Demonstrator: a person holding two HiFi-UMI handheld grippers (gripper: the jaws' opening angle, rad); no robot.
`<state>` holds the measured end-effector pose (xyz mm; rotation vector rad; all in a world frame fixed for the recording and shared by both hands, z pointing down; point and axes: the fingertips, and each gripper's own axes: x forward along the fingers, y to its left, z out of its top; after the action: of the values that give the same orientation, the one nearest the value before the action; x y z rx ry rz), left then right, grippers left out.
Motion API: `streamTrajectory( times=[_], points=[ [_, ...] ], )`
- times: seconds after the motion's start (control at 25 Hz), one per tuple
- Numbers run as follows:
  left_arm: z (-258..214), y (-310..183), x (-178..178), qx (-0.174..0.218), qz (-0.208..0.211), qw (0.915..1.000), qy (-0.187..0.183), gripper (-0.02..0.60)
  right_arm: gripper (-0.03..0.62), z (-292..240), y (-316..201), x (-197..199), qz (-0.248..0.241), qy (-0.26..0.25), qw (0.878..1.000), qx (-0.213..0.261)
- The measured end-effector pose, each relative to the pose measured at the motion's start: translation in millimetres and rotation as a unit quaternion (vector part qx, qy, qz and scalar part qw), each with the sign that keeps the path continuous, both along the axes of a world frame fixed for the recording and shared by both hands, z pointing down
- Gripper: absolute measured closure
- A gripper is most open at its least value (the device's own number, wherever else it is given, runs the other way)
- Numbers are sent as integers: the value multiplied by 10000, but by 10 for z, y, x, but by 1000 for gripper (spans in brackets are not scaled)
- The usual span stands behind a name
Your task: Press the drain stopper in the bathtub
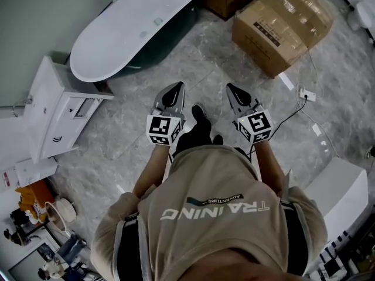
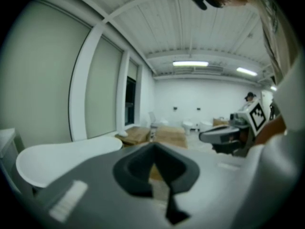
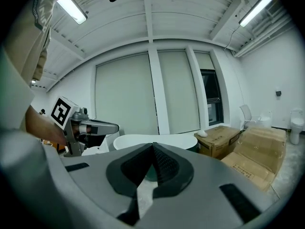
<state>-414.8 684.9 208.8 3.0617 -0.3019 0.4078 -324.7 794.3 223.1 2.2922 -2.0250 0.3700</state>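
The white freestanding bathtub stands at the upper left of the head view, beyond my hands. A small grey fitting shows on it; I cannot tell whether it is the drain stopper. My left gripper and right gripper hang side by side over the marble floor, well short of the tub, both shut and empty. In the left gripper view the tub lies left of the shut left gripper. In the right gripper view the tub sits straight behind the shut right gripper.
A white vanity cabinet stands left of the tub's near end. Cardboard boxes lie at the upper right. A power strip with its cable rests on the floor at right, and a white unit stands at the lower right.
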Motion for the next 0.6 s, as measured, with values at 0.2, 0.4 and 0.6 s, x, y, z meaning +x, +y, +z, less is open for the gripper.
streamTrajectory(
  times=[0.2, 0.4, 0.6],
  points=[
    [33, -421, 334, -188, 163, 9997, 38, 580, 585, -60, -451, 288, 174, 42, 9998, -75],
    [-2, -974, 647, -241, 286, 9992, 106, 580, 586, -183, -1079, 605, 290, 99, 9995, -72],
    [-11, -1624, 903, -57, 424, 9990, 100, 580, 585, -369, -1735, 900, 401, 220, 9989, 112]
  ],
)
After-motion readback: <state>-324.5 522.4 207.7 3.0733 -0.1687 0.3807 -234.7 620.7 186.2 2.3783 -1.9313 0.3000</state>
